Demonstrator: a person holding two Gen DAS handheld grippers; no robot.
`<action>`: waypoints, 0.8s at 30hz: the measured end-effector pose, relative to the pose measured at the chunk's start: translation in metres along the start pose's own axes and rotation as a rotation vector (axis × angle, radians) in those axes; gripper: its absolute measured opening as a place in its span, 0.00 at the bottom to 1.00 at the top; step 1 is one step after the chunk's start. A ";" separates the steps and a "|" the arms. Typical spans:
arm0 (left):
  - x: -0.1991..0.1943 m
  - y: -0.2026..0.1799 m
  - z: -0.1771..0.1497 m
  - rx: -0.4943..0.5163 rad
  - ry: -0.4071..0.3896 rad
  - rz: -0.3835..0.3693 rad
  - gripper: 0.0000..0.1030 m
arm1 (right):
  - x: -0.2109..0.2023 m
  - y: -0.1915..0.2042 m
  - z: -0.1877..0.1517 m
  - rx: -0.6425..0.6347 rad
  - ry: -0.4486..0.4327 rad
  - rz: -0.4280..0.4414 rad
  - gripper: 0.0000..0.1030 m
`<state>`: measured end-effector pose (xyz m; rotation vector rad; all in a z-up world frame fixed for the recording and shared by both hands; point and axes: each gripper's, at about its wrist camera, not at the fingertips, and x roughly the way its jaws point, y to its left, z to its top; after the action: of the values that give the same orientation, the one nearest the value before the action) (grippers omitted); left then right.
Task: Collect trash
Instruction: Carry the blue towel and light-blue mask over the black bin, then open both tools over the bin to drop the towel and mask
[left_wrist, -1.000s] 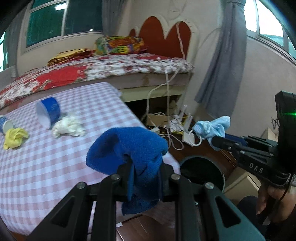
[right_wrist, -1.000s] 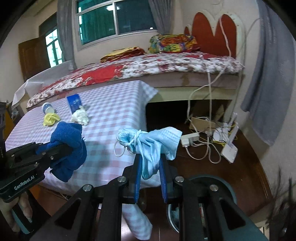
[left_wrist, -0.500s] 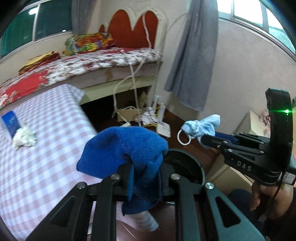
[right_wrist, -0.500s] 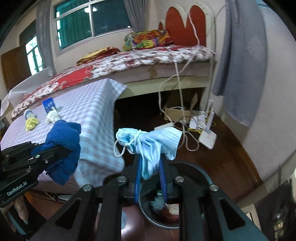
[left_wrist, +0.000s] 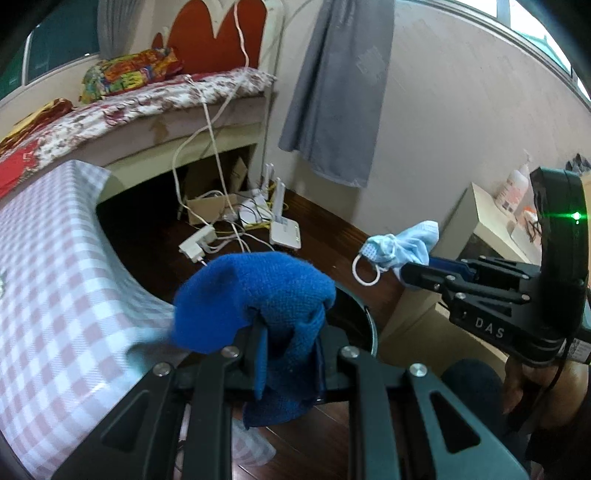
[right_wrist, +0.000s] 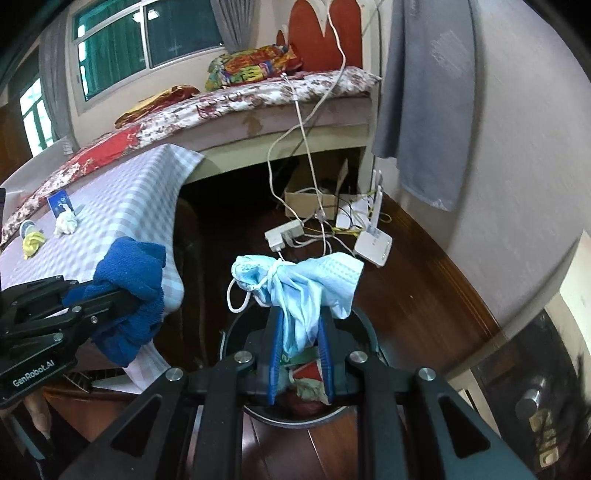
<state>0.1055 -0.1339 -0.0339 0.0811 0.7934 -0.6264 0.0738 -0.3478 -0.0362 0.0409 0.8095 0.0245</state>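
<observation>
My left gripper (left_wrist: 290, 325) is shut on a crumpled blue cloth (left_wrist: 258, 295), which bulges over the fingertips; from the right wrist view the same blue cloth (right_wrist: 129, 280) hangs at the left. My right gripper (right_wrist: 299, 321) is shut on a light blue face mask (right_wrist: 306, 284) with a white ear loop dangling. In the left wrist view that face mask (left_wrist: 399, 247) sticks out of the right gripper (left_wrist: 406, 271) at the right. A round dark trash bin (right_wrist: 369, 332) stands on the floor right below the mask, with trash inside; its rim (left_wrist: 369, 325) shows behind the cloth.
A table with a pink checked cloth (left_wrist: 55, 295) lies to the left, bearing a white tissue wad (right_wrist: 66, 223), a yellow wad (right_wrist: 31, 245) and a blue packet (right_wrist: 59, 201). Cables, a power strip (right_wrist: 286, 236) and routers (right_wrist: 373, 245) clutter the wooden floor by the bed.
Both grippers have swung right, off the table, and sunk a little toward the bin. The bin has come under the mask. Cloth and mask stay gripped.
</observation>
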 end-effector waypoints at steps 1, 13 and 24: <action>0.003 -0.001 0.000 0.002 0.003 -0.005 0.21 | 0.001 -0.002 -0.002 0.002 0.004 -0.003 0.19; 0.051 -0.004 -0.009 -0.014 0.096 -0.040 0.21 | 0.036 -0.018 -0.028 0.013 0.091 0.005 0.19; 0.105 0.003 -0.026 -0.045 0.222 -0.072 0.21 | 0.091 -0.021 -0.056 -0.036 0.230 0.051 0.19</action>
<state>0.1459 -0.1758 -0.1251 0.0820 1.0282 -0.6748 0.0965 -0.3636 -0.1416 0.0251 1.0374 0.0927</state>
